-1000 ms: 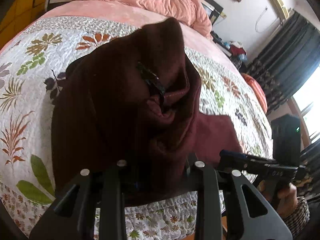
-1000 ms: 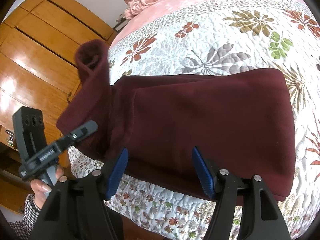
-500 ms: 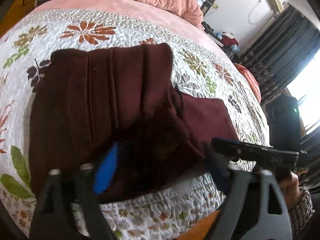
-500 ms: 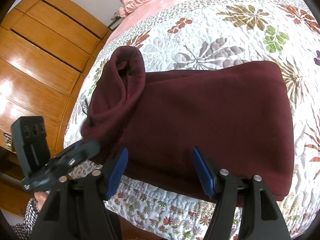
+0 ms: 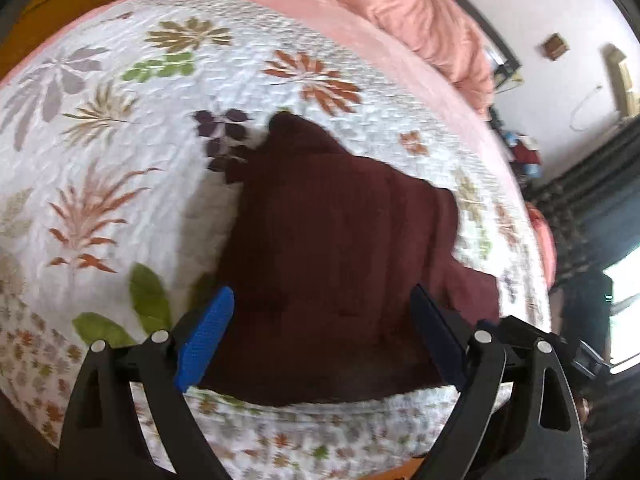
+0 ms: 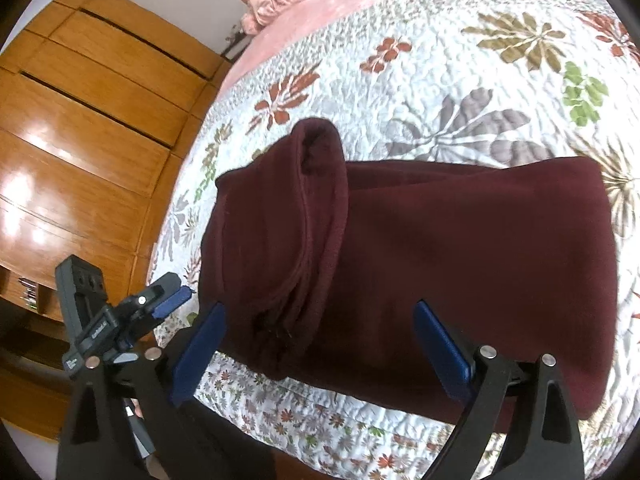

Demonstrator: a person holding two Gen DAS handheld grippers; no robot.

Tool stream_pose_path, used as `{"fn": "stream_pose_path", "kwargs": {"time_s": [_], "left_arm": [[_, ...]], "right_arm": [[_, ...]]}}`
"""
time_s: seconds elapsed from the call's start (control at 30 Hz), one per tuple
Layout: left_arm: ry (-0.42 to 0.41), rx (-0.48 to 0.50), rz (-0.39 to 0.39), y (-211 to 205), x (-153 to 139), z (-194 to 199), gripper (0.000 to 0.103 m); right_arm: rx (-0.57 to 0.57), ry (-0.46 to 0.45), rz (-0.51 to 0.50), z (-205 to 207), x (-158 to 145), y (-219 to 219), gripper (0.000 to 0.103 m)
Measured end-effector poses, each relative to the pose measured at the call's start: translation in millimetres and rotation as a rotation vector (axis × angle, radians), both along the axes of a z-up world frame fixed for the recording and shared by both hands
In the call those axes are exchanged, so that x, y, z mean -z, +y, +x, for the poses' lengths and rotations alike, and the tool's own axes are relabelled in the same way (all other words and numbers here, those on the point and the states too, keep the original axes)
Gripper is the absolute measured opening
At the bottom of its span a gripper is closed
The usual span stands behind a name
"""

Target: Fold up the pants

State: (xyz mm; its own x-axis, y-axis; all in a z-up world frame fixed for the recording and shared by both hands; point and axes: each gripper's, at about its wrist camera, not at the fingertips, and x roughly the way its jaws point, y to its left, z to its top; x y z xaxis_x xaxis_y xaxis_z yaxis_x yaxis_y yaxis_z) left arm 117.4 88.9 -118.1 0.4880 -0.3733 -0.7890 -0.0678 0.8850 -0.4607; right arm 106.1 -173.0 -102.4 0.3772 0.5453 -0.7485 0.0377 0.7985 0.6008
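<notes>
Right wrist view shows the dark maroon fleece pants lying in a folded stack on the white quilted bedspread with its leaf and flower print, close to the near edge of the bed, probably so both hands can reach them without leaning. A thicker flap of the same fabric lies doubled over the left part of the stack, its rolled end pointing toward the far side, and it reads as a fold just laid down. The right tool hovers over the near hem with its blue-padded fingers spread wide and nothing between them; the cloth passes beneath, not in the grip. At the left of this view the left tool is seen from the side, near the stack's left corner. In the left wrist view that tool is likewise wide open and empty, its blue pads framing the near edge of the pants. A rumpled pink blanket lies at the far end of the bed. With both tools free, the fold seems largely done, though the bulging flap may want flattening.
</notes>
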Motion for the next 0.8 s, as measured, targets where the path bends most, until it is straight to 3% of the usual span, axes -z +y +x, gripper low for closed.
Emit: {"fn": "stream_pose_path", "kwargs": {"time_s": [0.33, 0.4, 0.43, 0.47, 0.5, 0.6, 0.67, 0.8], "left_arm": [[0.067, 0.016, 0.057, 1.1, 16.9, 6.9, 0.089], [0.07, 0.016, 0.074, 2.7, 18.6, 7.1, 0.089], [0.07, 0.016, 0.081, 3.4, 18.9, 7.8, 0.089], [0.073, 0.013, 0.088, 4.5, 18.5, 7.1, 0.089], [0.078, 0.006, 0.096, 6.4, 18.8, 7.3, 0.089], [0.084, -0.008, 0.098, 10.9, 17.6, 6.3, 0.089], [0.084, -0.011, 0.096, 12.3, 16.7, 5.9, 0.089], [0.096, -0.027, 0.098, 15.4, 17.8, 5.3, 0.089]], "right_arm": [[-0.043, 0.075, -0.062, 17.6, 27.1, 34.7, 0.095], [-0.055, 0.055, -0.085, 18.8, 26.7, 41.8, 0.09], [-0.062, 0.049, -0.091, 19.2, 26.4, 43.9, 0.08], [-0.079, 0.042, -0.083, 19.8, 25.5, 47.6, 0.058], [-0.1, 0.04, -0.053, 20.7, 25.2, 50.1, 0.046], [-0.127, 0.022, -0.079, 22.6, 19.4, 58.4, 0.035], [-0.137, -0.017, -0.087, 19.3, 9.8, 58.3, 0.02], [-0.129, -0.054, -0.026, 13.8, -5.5, 48.3, 0.017]]}}
